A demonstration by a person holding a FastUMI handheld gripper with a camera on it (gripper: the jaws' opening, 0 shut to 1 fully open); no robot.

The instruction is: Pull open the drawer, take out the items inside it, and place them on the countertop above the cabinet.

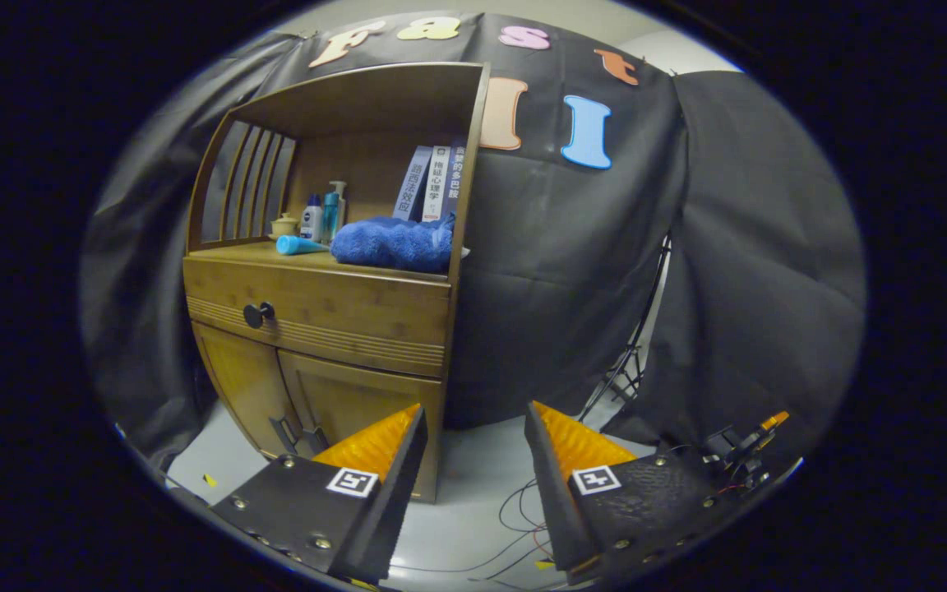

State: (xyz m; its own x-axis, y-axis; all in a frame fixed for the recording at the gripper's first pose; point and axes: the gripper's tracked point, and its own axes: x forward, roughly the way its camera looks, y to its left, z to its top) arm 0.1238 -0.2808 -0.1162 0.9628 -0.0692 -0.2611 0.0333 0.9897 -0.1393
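Wooden cabinet (317, 329) stands well beyond and left of the gripper (473, 427), its drawer (317, 308) shut under the counter (227, 253) with knob (258, 314) untouched, so pulling looks not yet begun; jaws gape wide, holding nothing, and must swing left onto the knob.

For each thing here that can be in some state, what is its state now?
Wooden drawer with round dark knob: closed.
Two lower wooden cabinet doors: closed.
Gripper: open, holding nothing, away from the cabinet.
Blue folded towel: lying on the countertop.
Light blue tube: lying on its side.
Bottles: standing upright.
Books: standing, leaning.
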